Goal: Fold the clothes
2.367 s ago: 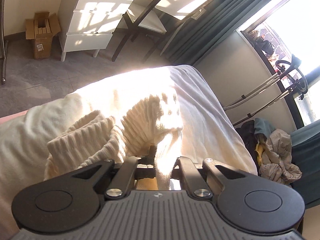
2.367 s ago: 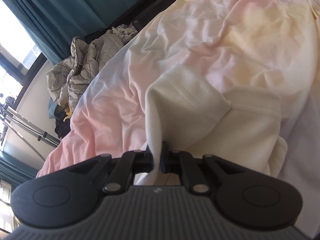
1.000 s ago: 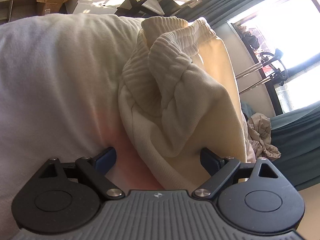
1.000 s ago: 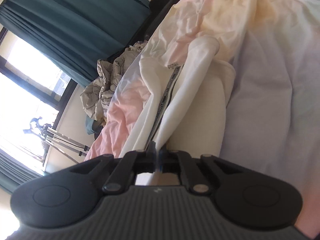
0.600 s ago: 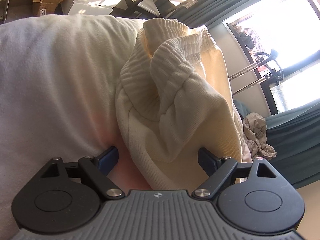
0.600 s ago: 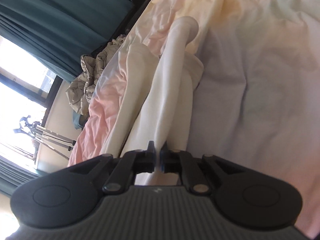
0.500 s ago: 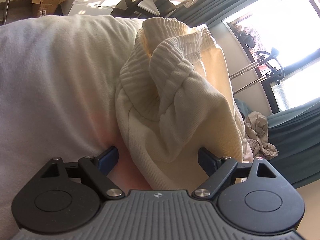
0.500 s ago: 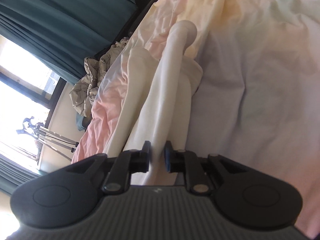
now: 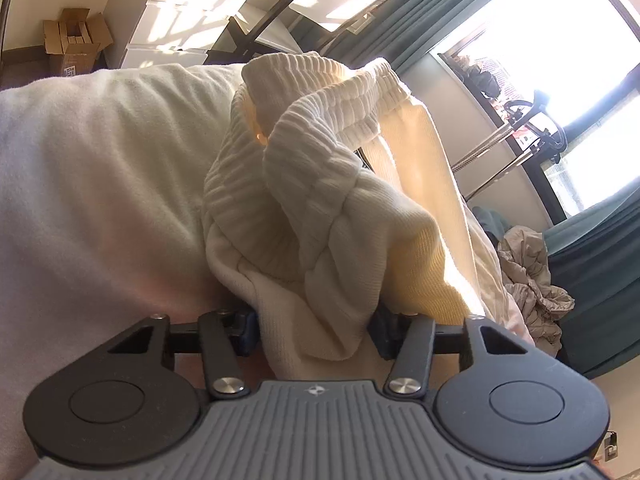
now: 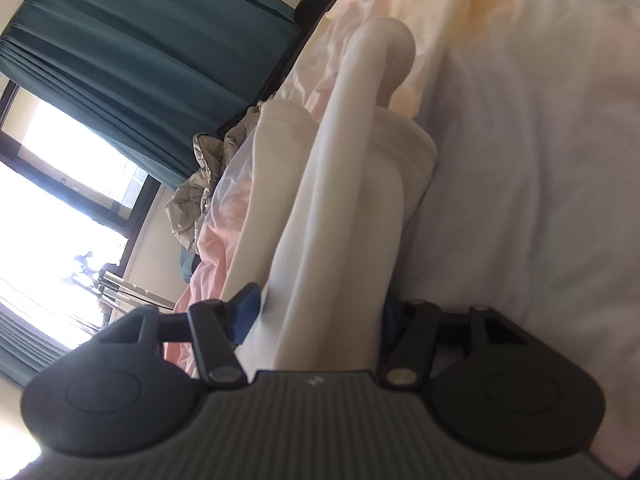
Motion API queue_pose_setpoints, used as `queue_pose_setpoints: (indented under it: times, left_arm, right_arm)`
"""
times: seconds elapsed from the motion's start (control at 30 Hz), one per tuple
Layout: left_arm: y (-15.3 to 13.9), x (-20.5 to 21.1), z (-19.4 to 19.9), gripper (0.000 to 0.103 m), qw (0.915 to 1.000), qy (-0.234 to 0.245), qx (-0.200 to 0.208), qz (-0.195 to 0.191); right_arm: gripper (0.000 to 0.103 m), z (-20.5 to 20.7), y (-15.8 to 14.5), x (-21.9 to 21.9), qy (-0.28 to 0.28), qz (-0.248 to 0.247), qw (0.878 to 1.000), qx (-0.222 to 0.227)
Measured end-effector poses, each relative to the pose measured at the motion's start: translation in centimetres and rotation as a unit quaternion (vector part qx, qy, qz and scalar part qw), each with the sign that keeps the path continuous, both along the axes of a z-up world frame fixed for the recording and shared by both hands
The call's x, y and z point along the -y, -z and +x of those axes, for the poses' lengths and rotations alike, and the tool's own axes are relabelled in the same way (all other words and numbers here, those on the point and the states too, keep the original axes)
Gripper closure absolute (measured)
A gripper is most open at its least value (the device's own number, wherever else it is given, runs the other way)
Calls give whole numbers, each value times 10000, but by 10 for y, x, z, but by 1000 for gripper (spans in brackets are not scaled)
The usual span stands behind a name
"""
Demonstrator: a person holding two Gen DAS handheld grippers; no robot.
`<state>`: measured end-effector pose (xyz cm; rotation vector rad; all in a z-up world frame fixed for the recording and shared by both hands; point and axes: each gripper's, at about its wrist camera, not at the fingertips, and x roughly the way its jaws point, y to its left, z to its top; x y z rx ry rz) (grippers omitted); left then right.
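Both grippers are seen with jaws apart: the cream garment (image 9: 320, 216) is bunched between the left gripper (image 9: 314, 330) fingers at lower centre, and flanked by the right gripper (image 10: 320, 314).

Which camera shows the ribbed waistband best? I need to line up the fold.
The left wrist view: the ribbed waistband sits bunched and sunlit just beyond the open left tool. The right wrist view shows only smooth cream fabric running through the open right tool.

1. Sweatpants (image 9: 320, 220): cream, with a ribbed waistband.
2. Bedsheet (image 10: 540, 160): white, tinted pink and yellow.
3. Curtain (image 10: 140, 60): teal.
4. Left tongs (image 9: 312, 332): black arms, blue pads (image 9: 246, 330).
5. Right tongs (image 10: 320, 316): black, blue pads (image 10: 246, 312).
6. Cardboard box (image 9: 74, 46): brown.
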<state>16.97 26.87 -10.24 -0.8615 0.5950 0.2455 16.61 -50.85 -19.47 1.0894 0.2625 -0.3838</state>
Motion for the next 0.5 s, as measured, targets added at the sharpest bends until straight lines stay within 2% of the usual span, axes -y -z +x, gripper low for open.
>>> queue_pose_setpoints:
  times: [0.03, 0.07, 0.1, 0.17, 0.23, 0.37, 0.47, 0.5]
  left_arm:
    - [1, -1, 0, 67, 9999, -52, 79, -52]
    - [1, -1, 0, 73, 9998, -104, 159, -104]
    - [1, -1, -1, 76, 9997, -155, 174, -120]
    - [-6, 3, -3, 84, 9994, -154, 299, -22]
    - [-18, 4, -9, 85, 9989, -79, 458, 118]
    - [-41, -7, -33, 88, 9967, -20, 812, -17]
    - [-51, -11, -53, 88, 9963, 26, 853, -5]
    - [-49, -15, -61, 88, 9966, -12, 812, -157]
  right_arm:
    - [74, 0, 0, 1, 43, -29, 10000, -11]
    - [87, 0, 0, 3, 113, -5, 9999, -2]
    - [91, -3, -1, 4, 206, 90, 9997, 26]
    - [93, -9, -8, 4, 331, 202, 9992, 22]
    - [97, -16, -24, 2, 339, 22, 9994, -41]
    - [97, -35, -51, -6, 220, -307, 9992, -107]
    - [97, -56, -61, -10, 202, -244, 9993, -198]
    - [97, -64, -63, -10, 211, -137, 9994, -229]
